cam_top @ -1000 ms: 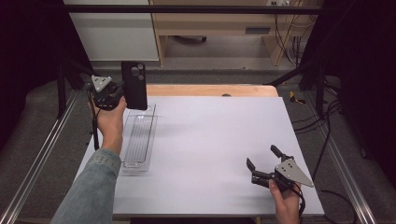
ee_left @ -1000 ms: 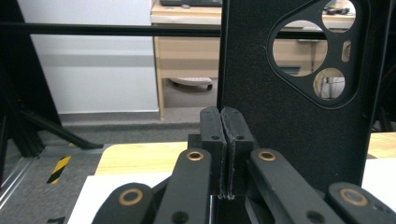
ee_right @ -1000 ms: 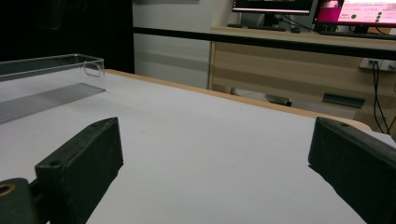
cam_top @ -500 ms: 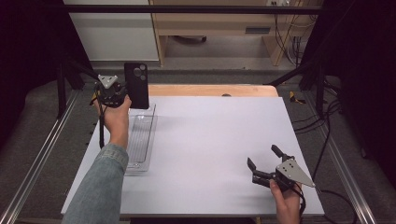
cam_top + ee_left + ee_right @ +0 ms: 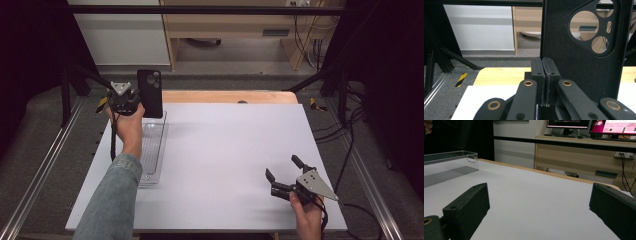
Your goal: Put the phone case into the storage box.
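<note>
**Phone case lifted clear of the clear tray**

Case first: your left hand-held gripper [image 5: 137, 102] has its jaws clenched on the lower edge of the black phone case [image 5: 150, 93], holding it upright in the air above the far end of the clear tray [image 5: 152, 150]. In the left gripper view the jaws press together on the case [image 5: 584, 62], whose camera cut-outs sit at the top.

Compared with a second ago, you have carried the case a little farther from you and slightly higher, so it now hangs over the tray's far rim rather than its middle. I judge that the pick-up is done and the carry has begun; where you set it down is not yet apparent.

Your right hand-held gripper [image 5: 285, 175] has not moved: it rests low over the near right of the tabletop [image 5: 240, 145], jaws spread wide and empty, well apart from the case.
</note>
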{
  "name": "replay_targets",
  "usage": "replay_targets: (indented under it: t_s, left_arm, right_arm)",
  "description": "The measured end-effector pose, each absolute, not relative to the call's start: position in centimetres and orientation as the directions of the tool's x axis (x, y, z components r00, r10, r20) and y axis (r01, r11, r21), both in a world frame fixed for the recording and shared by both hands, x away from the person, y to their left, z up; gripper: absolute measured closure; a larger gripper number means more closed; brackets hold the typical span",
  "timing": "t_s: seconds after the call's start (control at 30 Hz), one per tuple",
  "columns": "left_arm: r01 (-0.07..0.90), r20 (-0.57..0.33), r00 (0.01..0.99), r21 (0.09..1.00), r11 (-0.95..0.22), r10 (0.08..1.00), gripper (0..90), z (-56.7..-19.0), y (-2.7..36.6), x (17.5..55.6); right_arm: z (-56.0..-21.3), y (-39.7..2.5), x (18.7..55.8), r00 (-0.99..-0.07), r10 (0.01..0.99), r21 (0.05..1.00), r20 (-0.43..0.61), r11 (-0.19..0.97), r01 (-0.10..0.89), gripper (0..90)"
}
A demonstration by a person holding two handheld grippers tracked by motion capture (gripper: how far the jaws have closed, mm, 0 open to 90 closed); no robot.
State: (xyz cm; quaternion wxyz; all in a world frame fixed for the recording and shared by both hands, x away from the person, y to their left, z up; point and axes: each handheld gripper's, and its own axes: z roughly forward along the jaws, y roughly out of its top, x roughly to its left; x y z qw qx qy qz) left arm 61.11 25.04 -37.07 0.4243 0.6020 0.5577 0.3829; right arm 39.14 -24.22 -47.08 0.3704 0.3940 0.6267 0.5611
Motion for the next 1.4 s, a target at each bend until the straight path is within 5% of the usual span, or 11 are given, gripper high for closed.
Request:
replay_targets:
  t_s: [1.4]
  left_arm:
    - [0.443,0.038,0.049,0.895,-0.056,0.998,88.1,-39.9,25.3,61.7]
  right_arm:
    - [-47.1,-24.4,39.2,-0.413,0.911,0.995,-0.016,0.054,0.080,3.1]
